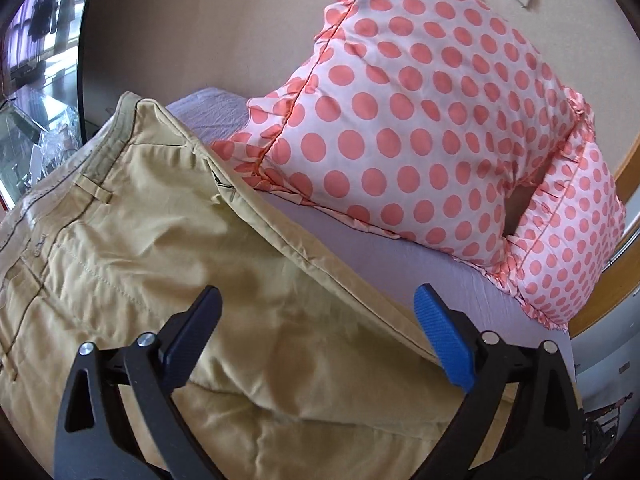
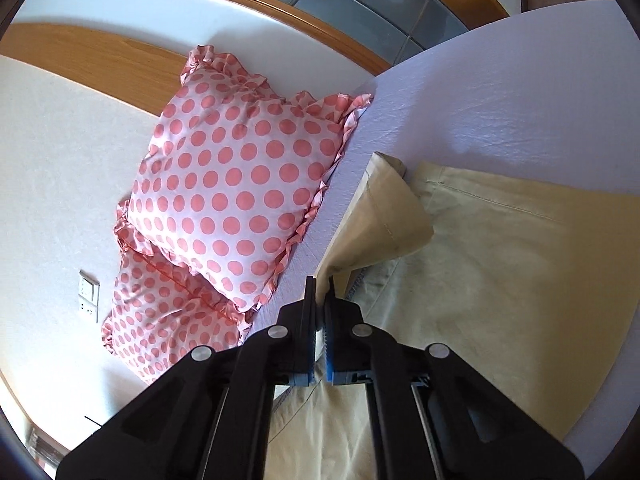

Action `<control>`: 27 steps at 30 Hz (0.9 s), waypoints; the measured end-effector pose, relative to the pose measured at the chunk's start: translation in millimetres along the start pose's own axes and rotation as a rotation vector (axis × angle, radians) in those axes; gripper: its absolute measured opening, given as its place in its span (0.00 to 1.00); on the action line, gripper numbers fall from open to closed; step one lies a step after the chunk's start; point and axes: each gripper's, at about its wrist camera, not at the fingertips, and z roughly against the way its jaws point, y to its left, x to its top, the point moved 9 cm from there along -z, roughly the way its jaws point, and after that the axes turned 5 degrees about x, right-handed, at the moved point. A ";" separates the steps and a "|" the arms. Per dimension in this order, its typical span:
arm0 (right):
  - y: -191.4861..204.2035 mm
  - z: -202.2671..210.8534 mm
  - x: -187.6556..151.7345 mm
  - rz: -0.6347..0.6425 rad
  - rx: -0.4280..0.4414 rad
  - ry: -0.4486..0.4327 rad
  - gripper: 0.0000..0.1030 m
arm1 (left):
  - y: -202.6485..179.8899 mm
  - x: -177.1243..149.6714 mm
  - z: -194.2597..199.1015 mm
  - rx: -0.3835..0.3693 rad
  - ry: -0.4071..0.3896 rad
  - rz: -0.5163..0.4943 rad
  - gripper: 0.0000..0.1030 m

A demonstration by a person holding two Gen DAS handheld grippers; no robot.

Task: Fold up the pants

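Khaki pants (image 1: 168, 240) lie on a lavender bed sheet (image 1: 380, 256), with the waistband and a belt loop at the left of the left wrist view. My left gripper (image 1: 318, 300) is open and hovers just above the pants fabric, holding nothing. In the right wrist view my right gripper (image 2: 321, 284) is shut on a fold of the pants (image 2: 384, 216) and lifts a cone of cloth above the rest of the pants lying on the sheet (image 2: 500, 92).
Two pink polka-dot pillows (image 1: 420, 120) lean on the beige headboard beside the pants; they also show in the right wrist view (image 2: 236, 184). A wooden frame (image 2: 100, 60) and a wall switch (image 2: 89, 300) lie beyond them.
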 end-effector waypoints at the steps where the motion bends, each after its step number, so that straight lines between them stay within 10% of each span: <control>1: 0.8 -0.1 -0.1 0.004 0.001 0.001 0.03 | 3.2 6.2 -14.0 0.031 0.024 0.014 0.84; 6: 6.3 -1.4 1.3 0.007 0.015 -0.003 0.03 | 27.6 28.7 -61.2 0.074 0.072 0.143 0.13; 15: 20.9 38.2 17.1 0.066 0.036 -0.046 0.03 | 43.2 -31.0 83.8 -0.057 -0.130 0.104 0.07; 22: -17.5 78.8 9.5 0.062 -0.064 -0.060 0.03 | 95.4 -159.8 150.3 -0.051 -0.076 0.146 0.07; 27: -46.1 83.0 -2.6 0.027 -0.117 -0.025 0.03 | 108.1 -189.5 149.7 -0.051 -0.037 0.173 0.07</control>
